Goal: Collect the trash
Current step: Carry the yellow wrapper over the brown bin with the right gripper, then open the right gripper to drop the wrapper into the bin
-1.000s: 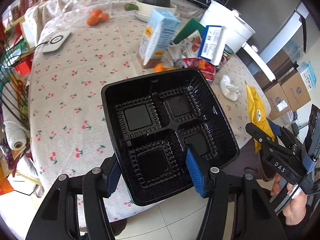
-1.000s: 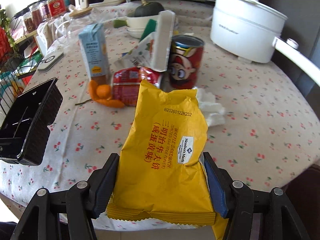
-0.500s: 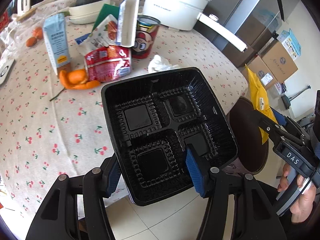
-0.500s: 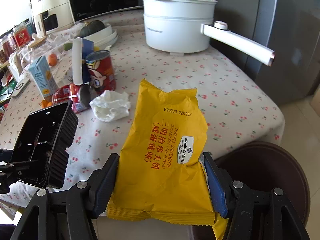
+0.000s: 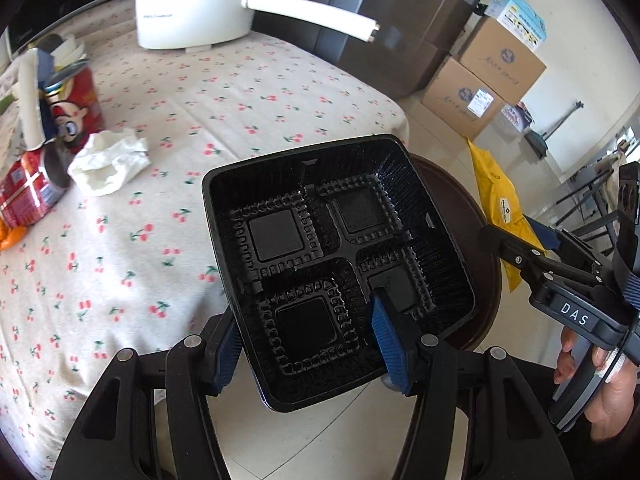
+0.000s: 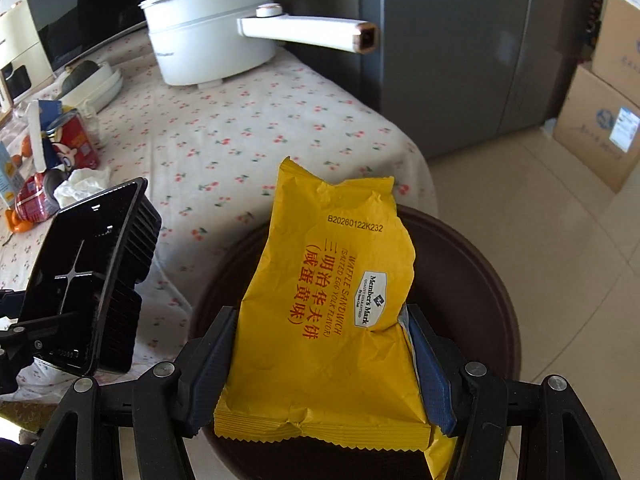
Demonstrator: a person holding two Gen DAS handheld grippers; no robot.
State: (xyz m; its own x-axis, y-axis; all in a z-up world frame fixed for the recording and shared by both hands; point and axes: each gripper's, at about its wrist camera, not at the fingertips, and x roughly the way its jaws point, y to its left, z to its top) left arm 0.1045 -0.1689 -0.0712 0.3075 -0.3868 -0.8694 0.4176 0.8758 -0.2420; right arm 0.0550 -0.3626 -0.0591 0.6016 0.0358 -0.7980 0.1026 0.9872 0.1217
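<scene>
Cherry-print tablecloth (image 6: pixel 248 128) with dark round bin (image 6: pixel 472 280) on the floor beside its edge. Left gripper (image 5: pixel 308 344) clamps the black tray (image 5: pixel 336 248), partly over the bin rim; right gripper (image 6: pixel 320 356) clamps the yellow wrapper (image 6: pixel 332 300) above the bin. Risk: wide tray may catch the rim and tip out; light wrapper may cling to a pad.

White pot (image 6: pixel 212 28) on cherry-print tablecloth (image 6: pixel 248 128); cardboard boxes (image 5: pixel 480 76) on the floor
</scene>
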